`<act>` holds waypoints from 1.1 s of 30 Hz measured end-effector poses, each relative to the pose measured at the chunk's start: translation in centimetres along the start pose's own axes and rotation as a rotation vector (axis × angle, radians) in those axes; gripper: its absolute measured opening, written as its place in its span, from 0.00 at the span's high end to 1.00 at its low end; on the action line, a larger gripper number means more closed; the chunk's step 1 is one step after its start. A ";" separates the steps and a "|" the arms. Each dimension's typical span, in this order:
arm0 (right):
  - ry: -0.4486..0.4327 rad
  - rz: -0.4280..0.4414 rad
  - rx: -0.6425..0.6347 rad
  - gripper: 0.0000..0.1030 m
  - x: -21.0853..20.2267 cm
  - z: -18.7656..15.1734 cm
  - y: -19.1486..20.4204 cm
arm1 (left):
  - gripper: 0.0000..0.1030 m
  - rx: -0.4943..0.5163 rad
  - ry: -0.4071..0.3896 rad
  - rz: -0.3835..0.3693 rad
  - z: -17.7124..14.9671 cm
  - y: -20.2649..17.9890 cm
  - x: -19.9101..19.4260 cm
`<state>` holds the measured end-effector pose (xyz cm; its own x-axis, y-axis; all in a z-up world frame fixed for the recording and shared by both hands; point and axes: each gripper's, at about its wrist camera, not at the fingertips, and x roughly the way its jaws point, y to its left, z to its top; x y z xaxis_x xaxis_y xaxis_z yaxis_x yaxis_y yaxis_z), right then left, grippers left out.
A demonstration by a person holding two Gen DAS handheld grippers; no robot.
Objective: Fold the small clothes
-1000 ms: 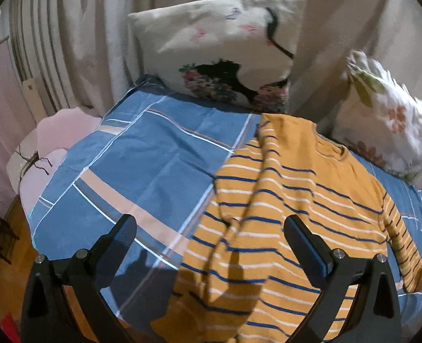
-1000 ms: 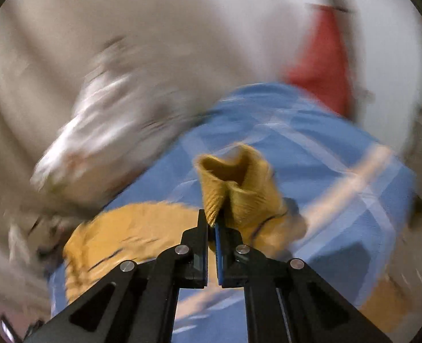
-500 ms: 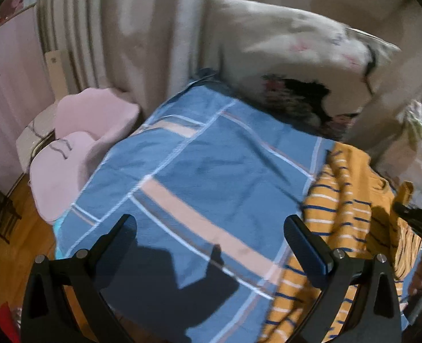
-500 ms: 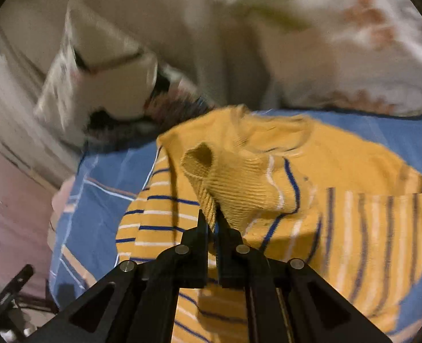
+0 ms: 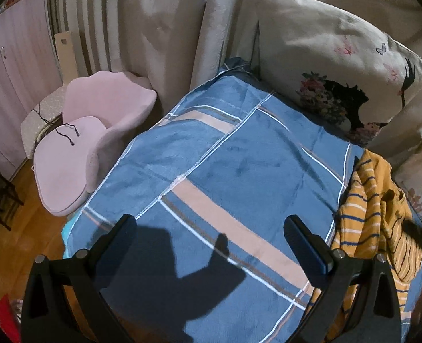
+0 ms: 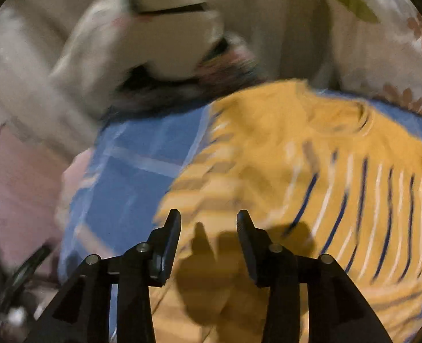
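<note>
My right gripper (image 6: 208,245), jaws opening and gripping nothing, is hovering directly over the mustard-yellow striped knit sweater (image 6: 311,171) lying along the blue plaid blanket's (image 5: 225,171) right edge, while my left gripper (image 5: 211,245), gaping wide and empty, is hanging over bare blanket.

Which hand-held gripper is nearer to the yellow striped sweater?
Right. The right hand-held gripper hangs directly over the yellow striped sweater, jaws opening with nothing between them. The left hand-held gripper is over bare blue blanket, the sweater off to its side.
</note>
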<state>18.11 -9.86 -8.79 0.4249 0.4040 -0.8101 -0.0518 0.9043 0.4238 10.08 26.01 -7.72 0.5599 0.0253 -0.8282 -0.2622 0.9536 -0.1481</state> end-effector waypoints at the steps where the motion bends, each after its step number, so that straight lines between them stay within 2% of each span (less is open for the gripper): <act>1: 0.036 0.035 -0.018 0.57 -0.4 -1.1 0.7 | 0.00 0.001 0.001 -0.005 0.1 -0.1 0.2; 3: 0.143 0.068 -0.053 0.57 -0.7 -4.5 1.7 | 0.00 0.005 0.007 -0.016 0.4 -0.2 0.6; 8: 0.274 0.060 0.036 0.57 0.1 -10.3 0.7 | 0.00 0.024 0.025 -0.044 0.6 -0.8 1.5; 10: 0.289 0.062 0.056 0.57 0.7 -11.1 0.5 | 0.00 0.034 0.032 -0.055 0.6 -1.1 1.7; 13: 0.255 0.085 0.065 0.58 1.5 -11.3 0.5 | 0.00 0.052 0.036 -0.075 0.6 -1.8 1.9; 15: 0.273 0.067 0.110 0.93 2.6 -11.1 0.2 | 0.00 0.061 0.040 -0.092 0.7 -2.2 1.8; 16: 0.277 0.072 0.123 0.93 2.6 -11.0 0.2 | 0.00 0.066 0.035 -0.101 0.8 -2.3 1.6; 21: 0.219 0.071 0.040 0.94 -1.2 -9.0 2.5 | 0.00 0.079 0.012 -0.116 1.2 -2.6 1.1; 25: 0.111 0.069 -0.080 0.94 -5.4 -5.9 5.2 | 0.00 0.065 0.004 -0.125 1.5 -2.5 0.9; 29: -0.013 -0.039 -0.164 0.94 -9.6 -3.2 5.8 | 0.00 0.057 -0.001 -0.130 1.8 -2.3 0.8; 33: -0.100 -0.148 -0.201 0.94 -13.9 0.1 4.3 | 0.00 0.048 -0.005 -0.143 2.2 -2.4 0.7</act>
<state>12.08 -11.56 4.30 0.5278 0.2587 -0.8090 -0.1570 0.9658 0.2064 12.82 24.34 -6.77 0.5930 -0.1105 -0.7976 -0.1414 0.9609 -0.2383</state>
